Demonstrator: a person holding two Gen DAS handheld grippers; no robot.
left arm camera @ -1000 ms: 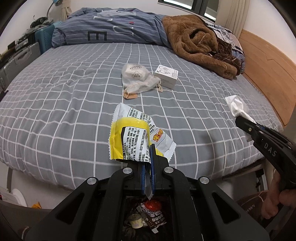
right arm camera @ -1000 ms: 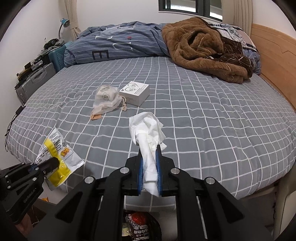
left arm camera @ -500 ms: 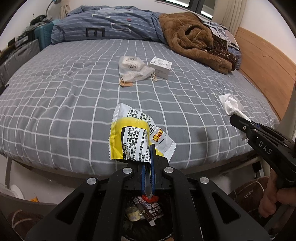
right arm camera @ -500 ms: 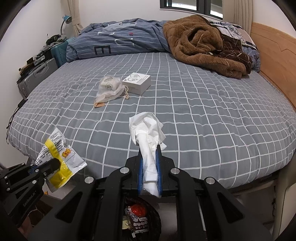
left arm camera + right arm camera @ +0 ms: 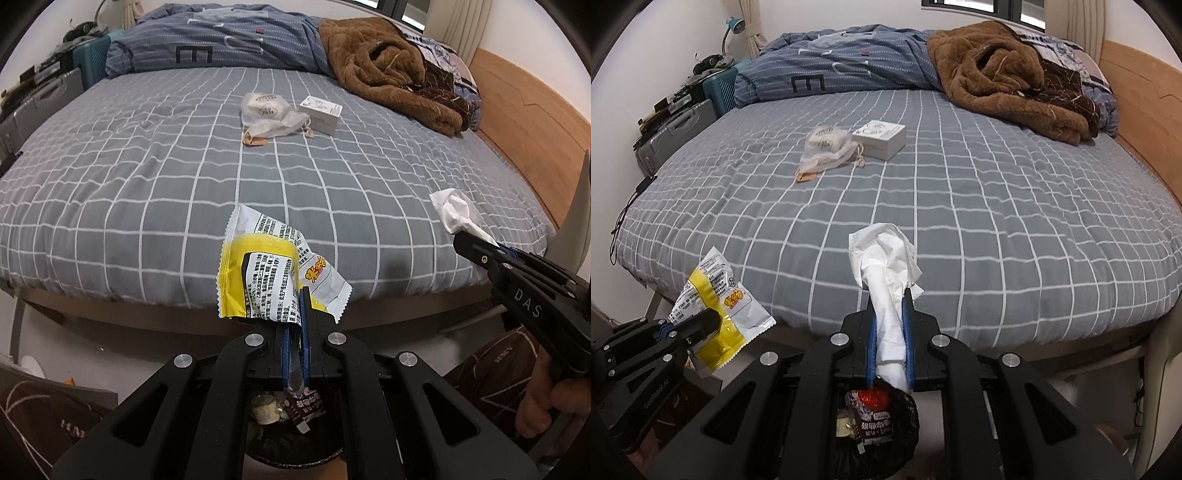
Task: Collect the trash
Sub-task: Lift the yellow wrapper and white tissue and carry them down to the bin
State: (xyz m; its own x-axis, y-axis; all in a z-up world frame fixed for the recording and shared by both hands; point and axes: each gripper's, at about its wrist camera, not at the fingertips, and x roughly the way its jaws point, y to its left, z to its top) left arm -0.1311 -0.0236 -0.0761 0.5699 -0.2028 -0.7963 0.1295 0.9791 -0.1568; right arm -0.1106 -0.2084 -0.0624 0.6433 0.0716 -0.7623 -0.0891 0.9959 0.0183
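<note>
My left gripper (image 5: 293, 317) is shut on a yellow and white snack wrapper (image 5: 266, 269), held off the near edge of the bed; the same wrapper (image 5: 720, 306) shows at the lower left of the right wrist view. A crumpled white tissue (image 5: 886, 266) stands up from my right gripper (image 5: 889, 314), which is shut on it; the tissue (image 5: 456, 214) also appears at the right of the left wrist view. Below both grippers sits a bin with a black liner (image 5: 908, 410) holding a brown wrapper and other trash (image 5: 291, 406).
On the grey checked bed (image 5: 147, 177) lie a clear plastic bag (image 5: 266, 114) and a small white box (image 5: 320, 113). A brown blanket (image 5: 388, 70) and a blue duvet (image 5: 221, 40) are at the far side. Suitcases (image 5: 679, 129) stand left, a wooden headboard (image 5: 1145, 122) right.
Both grippers have drawn back from the bed and sunk slightly, each keeping its hold. The bed edge now sits higher in both views and more of the bin shows below.
</note>
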